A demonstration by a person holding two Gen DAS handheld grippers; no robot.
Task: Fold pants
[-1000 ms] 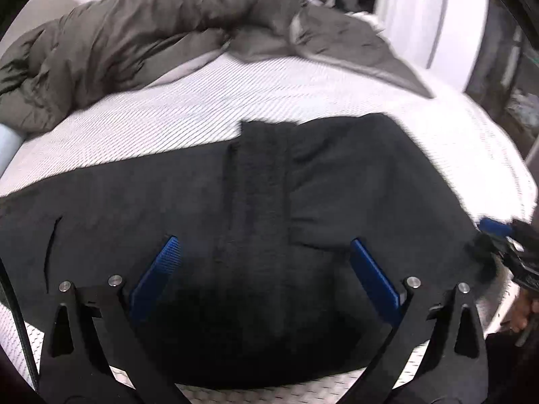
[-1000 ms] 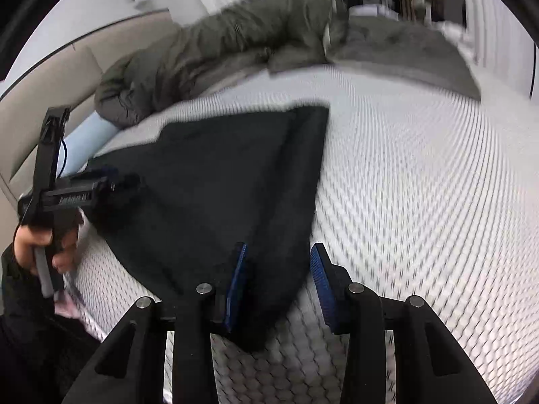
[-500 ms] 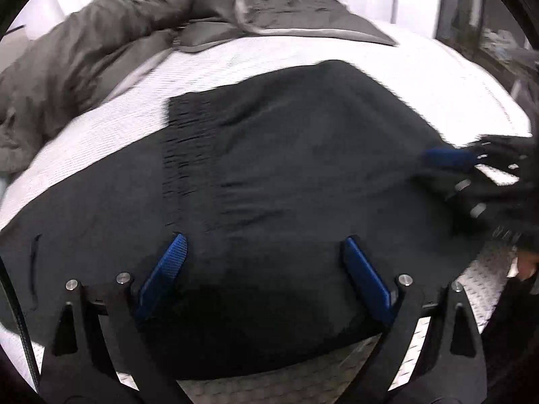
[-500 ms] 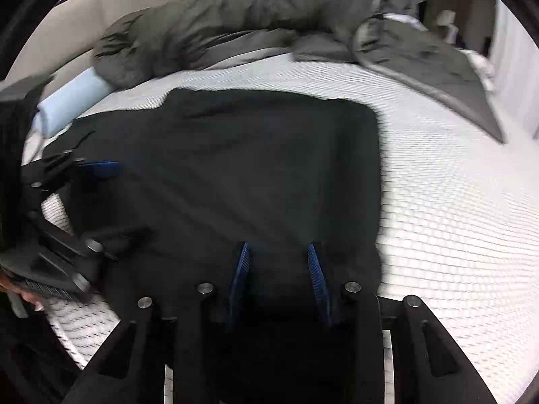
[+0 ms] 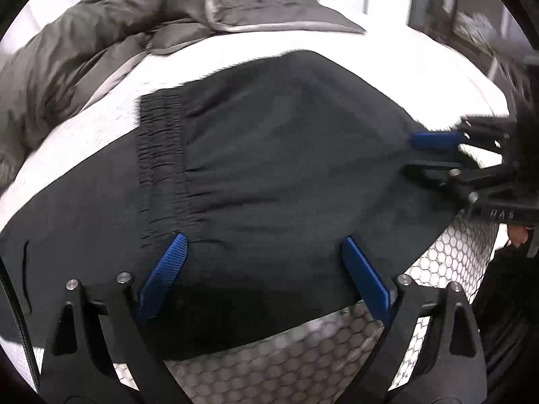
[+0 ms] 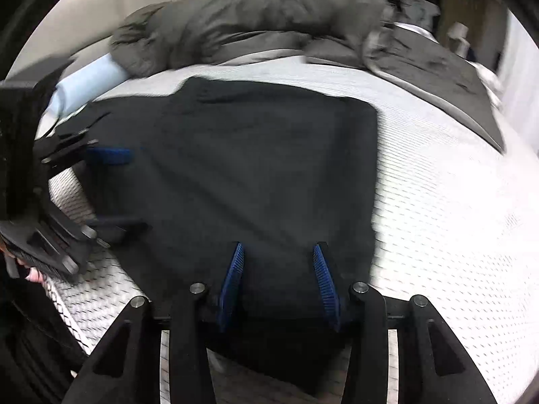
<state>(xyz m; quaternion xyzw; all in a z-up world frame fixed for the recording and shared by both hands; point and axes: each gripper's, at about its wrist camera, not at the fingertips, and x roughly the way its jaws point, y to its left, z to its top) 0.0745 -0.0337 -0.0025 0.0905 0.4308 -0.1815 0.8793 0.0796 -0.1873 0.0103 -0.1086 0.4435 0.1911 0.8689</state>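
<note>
The black pants are seen lying flat on the bed, already folded over. Since a second ago both grippers have been brought lower over the near edge. The left gripper is held wide open, nothing pinched. The right gripper jaws have just been opening, fabric beneath them, not clamped. Likely smoothing or release after a fold; next fold still pending.

Bedroom: white mattress, rumpled grey duvet, headboard.
</note>
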